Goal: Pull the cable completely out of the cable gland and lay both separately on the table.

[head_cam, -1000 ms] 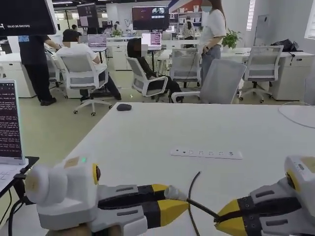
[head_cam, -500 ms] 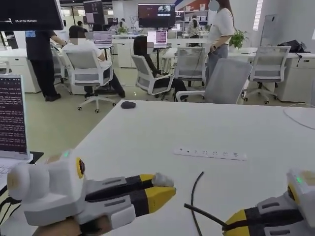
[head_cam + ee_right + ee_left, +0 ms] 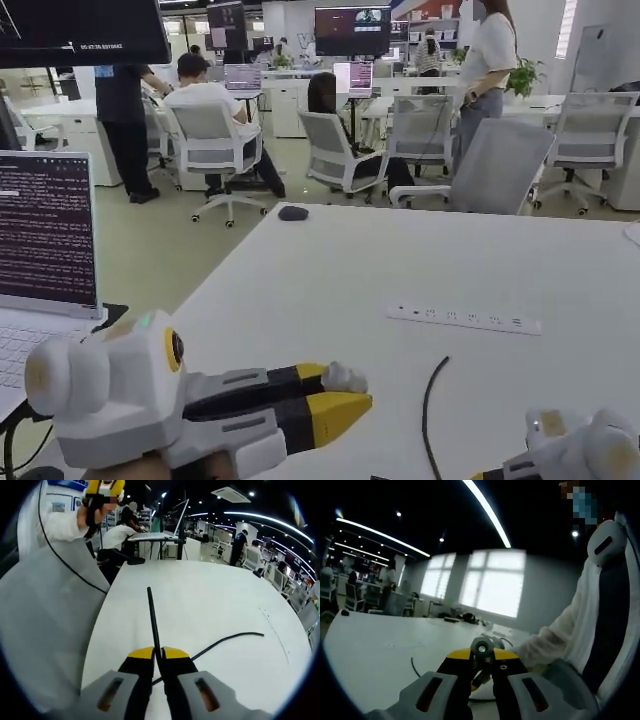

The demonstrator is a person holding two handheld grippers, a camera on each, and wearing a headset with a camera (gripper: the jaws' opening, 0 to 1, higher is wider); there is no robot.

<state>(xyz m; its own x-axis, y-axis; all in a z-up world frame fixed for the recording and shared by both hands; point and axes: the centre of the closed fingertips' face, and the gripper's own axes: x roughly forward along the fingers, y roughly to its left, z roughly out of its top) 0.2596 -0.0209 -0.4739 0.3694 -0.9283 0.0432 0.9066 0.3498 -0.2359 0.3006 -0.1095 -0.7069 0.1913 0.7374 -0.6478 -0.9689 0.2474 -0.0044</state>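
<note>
1. Low at the near edge of the table, in the head view, the left gripper points right, its yellow-tipped jaws pressed together on the small white gland
2. From the left gripper view, the gland sits between the tips with its round opening facing the camera
3. The right gripper is clamped on the black cable near one end; in its own view a short straight length juts forward past the tips over the tabletop
4. Behind the tips the cable bends back and curves off to the right, lying flat on the table with its far end loose
5. In the head view the cable shows as a thin dark arc on the table, right of the left gripper and apart from the gland
6. A white power strip lies beyond the cable, a dark mouse sits near the far edge, and a laptop stands open at the left, beside the table
</note>
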